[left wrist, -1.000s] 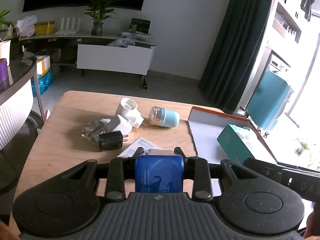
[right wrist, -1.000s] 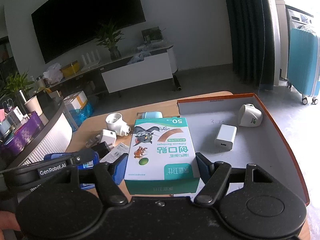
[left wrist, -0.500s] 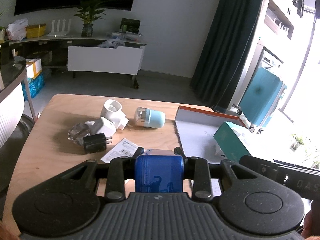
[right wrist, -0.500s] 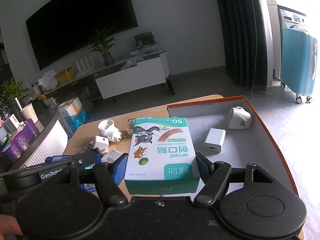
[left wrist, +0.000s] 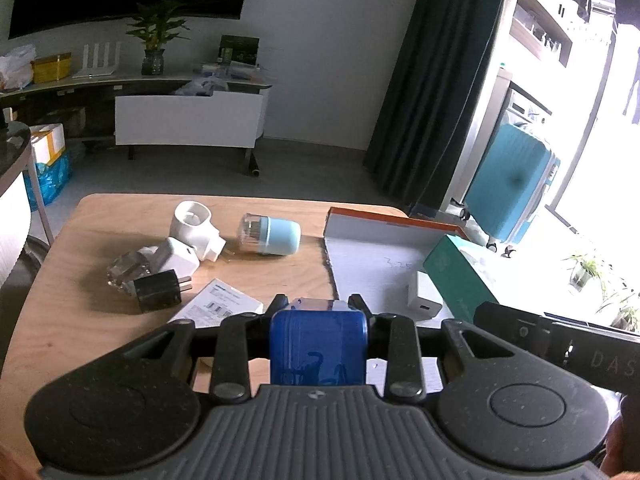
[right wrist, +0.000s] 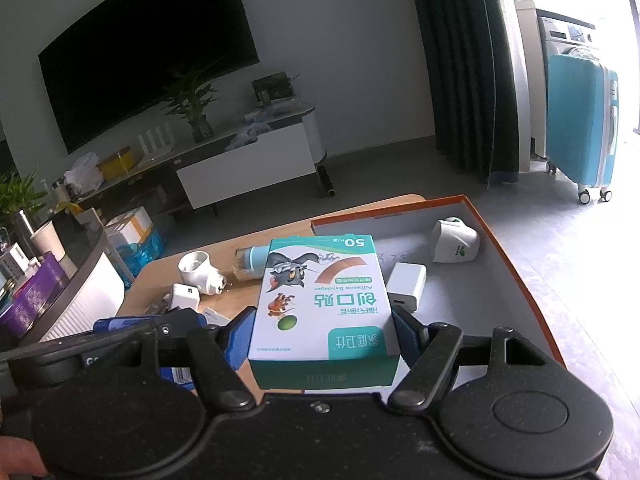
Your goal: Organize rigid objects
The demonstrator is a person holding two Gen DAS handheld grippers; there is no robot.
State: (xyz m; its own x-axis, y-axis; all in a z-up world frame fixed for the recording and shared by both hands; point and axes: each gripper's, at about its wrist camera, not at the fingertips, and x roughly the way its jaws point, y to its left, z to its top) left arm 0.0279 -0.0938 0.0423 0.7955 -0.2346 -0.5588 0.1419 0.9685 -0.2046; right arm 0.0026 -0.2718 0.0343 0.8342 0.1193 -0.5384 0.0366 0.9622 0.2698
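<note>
**Right wrist view: bandage box gripped over the tray, blue box in the other tool**

The right tool is clamped on a green-and-white adhesive bandage box, its blue-padded fingers pressed against both long sides. The box hangs above the near left part of the orange-edged tray, which lies on the wooden desk. In the tray lie a white charger, just beyond the box, and a white rounded plug farther back.

The left tool is closed on a blue translucent box, held over the desk near the tray's left edge. On the desk to the left lie a white round adapter, a light blue capped container on its side, a white plug, a black plug, a clear faceted piece and a paper leaflet.
</note>
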